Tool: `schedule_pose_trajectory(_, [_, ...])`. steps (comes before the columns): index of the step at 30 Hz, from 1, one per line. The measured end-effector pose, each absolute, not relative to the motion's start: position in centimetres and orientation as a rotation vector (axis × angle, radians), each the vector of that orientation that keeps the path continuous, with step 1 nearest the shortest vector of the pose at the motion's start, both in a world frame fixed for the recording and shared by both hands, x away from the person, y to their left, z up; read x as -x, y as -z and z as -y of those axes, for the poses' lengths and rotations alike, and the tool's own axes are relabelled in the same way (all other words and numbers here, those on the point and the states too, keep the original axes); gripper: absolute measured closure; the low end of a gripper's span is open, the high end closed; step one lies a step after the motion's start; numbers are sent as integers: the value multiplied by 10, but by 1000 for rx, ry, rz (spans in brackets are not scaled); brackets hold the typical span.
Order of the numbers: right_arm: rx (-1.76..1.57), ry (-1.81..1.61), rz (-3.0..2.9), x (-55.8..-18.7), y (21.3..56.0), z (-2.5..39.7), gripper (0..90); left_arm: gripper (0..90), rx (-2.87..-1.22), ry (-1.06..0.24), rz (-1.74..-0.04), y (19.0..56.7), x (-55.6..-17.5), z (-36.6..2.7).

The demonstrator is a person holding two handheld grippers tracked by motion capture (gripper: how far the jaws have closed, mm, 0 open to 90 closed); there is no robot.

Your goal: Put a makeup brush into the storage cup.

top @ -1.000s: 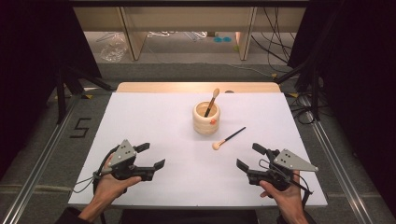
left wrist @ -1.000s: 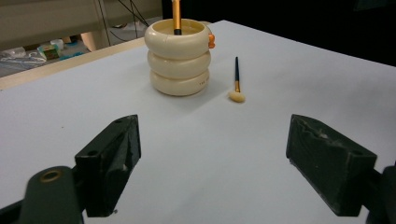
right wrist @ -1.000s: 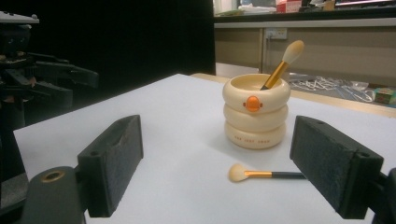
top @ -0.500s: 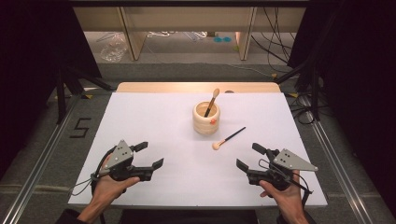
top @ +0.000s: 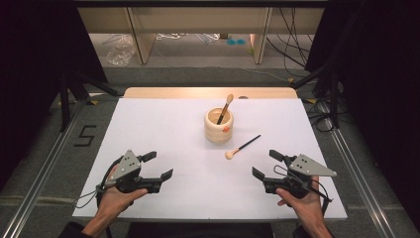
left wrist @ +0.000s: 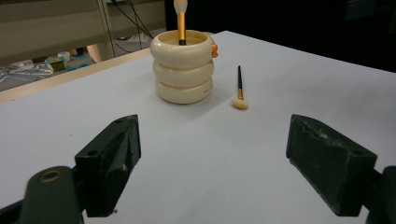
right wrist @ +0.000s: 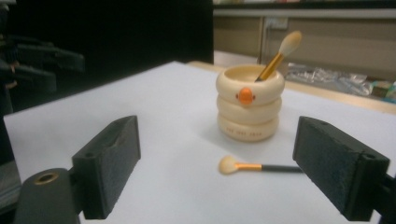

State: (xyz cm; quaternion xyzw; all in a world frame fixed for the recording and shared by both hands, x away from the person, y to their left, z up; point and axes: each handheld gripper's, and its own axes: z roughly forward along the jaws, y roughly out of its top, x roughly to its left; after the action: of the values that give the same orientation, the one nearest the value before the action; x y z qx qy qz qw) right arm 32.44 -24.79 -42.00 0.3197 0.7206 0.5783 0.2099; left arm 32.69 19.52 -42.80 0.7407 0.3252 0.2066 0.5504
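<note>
- The white bench [top: 163, 134] fills the middle of the high view, with a strip of bare wood along its far edge.
- A cream holder [top: 219, 126] made of three stacked rings stands just above the centre of that view; in the right tool's view an orange spot marks its front.
- One brush [top: 225, 108] stands tilted inside the holder, pale tip up and leaning toward the upper right.
- A second brush [top: 242, 148] lies flat on the bench just to the lower right of the holder, apart from it, its pale head toward the lower left and its dark handle toward the upper right.
- The left tool [top: 157, 165] sits at the lower left of the high view, held in a hand [top: 115, 200]; its jaws stand wide apart and carry nothing.
- The right tool [top: 267, 164] sits at the lower right, held in the other hand [top: 303, 201]; its jaws are also spread wide and carry nothing.
- Both tools are well apart from the holder and the lying brush.
</note>
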Motion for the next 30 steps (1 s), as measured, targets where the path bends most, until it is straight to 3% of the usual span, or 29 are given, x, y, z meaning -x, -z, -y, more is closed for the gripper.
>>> schedule_pose_trajectory(30, [-726, -1277, -2279, -403, 411, 254, 167, 180, -1739, -460, -772, 427, -328, -194])
